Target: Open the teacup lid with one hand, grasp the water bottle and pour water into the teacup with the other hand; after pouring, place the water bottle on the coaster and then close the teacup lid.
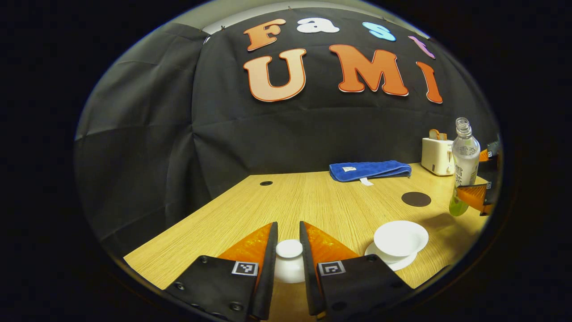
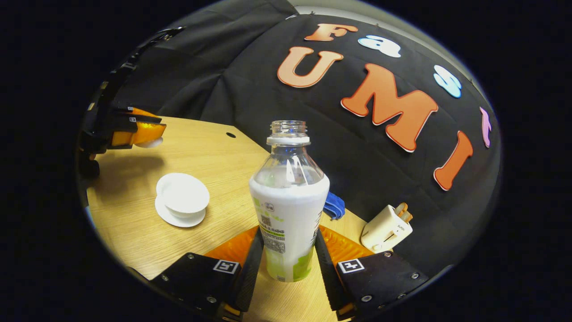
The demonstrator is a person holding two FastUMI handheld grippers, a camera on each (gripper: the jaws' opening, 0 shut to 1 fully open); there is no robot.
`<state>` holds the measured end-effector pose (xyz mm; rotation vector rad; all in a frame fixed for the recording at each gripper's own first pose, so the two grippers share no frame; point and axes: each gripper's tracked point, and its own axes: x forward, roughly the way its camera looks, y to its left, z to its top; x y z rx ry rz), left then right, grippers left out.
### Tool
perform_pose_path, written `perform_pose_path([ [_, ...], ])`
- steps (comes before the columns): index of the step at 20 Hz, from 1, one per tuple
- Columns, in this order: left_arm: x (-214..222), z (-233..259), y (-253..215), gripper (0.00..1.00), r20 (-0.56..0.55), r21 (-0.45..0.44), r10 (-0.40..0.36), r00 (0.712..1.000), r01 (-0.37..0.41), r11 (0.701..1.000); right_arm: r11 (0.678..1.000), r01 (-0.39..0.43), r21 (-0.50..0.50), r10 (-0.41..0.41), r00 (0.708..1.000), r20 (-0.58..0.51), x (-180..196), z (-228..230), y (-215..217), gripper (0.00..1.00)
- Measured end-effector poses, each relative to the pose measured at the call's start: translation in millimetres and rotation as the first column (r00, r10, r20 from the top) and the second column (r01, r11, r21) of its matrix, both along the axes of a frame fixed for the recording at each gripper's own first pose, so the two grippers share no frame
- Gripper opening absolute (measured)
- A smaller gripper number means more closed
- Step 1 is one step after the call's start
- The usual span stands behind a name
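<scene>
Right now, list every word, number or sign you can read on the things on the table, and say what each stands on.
Water bottle label: print and a square code, too small to read.
Toaster: small mark, too blurred.
Blue towel tag: too small.
Left gripper and right gripper: square marker patterns, no words.

You see a white teacup (image 1: 401, 239) on a white saucer (image 1: 393, 262), white lid (image 1: 289, 248), dark brown coaster (image 1: 416, 199) at three o'clock, blue towel (image 1: 370, 170), cream toaster (image 1: 437, 155), white-and-green labelled clear bottle (image 2: 288, 210), pale wood-grain bench (image 1: 286, 201).

Blue towel (image 1: 370, 170) near toaster (image 1: 437, 155); wooden table (image 1: 286, 201).
</scene>
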<state>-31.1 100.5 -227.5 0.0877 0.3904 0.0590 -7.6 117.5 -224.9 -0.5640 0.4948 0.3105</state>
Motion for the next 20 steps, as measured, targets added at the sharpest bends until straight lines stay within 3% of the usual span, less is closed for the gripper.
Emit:
perform_pose_path([
  [3,-0.3,0.5,4.2,0.35,0.006,0.003,0.005,1.0,-0.005,1.0,0.993,-0.036,-0.109,0.04,0.999,0.032,4.9,-2.1,-1.6,0.65],
  [7,-0.6,0.5,8.6,0.35,0.007,0.002,0.008,1.0,-0.008,1.0,0.961,-0.102,-0.257,0.117,0.992,0.046,10.6,-6.7,-2.1,0.65],
  [10,-0.9,-1.0,12.8,0.31,0.006,-0.003,0.016,1.0,-0.016,1.0,0.928,-0.143,-0.344,0.17,0.984,0.051,13.6,-8.3,1.8,0.65],
  [15,-1.2,-1.1,20.2,0.35,0.007,-0.013,0.028,1.0,-0.028,1.0,0.877,-0.232,-0.42,0.267,0.963,0.026,11.5,-16.9,17.1,0.64],
  [18,-1.7,-2.4,22.3,0.31,0.004,-0.012,0.031,1.0,-0.031,0.999,0.838,-0.252,-0.484,0.305,0.952,0.031,15.8,-26.6,21.8,0.65],
  [20,-2.4,-2.6,25.2,0.35,0.002,-0.012,0.036,0.999,-0.036,0.999,0.803,-0.248,-0.542,0.327,0.944,0.053,22.3,-22.6,19.5,0.65],
])
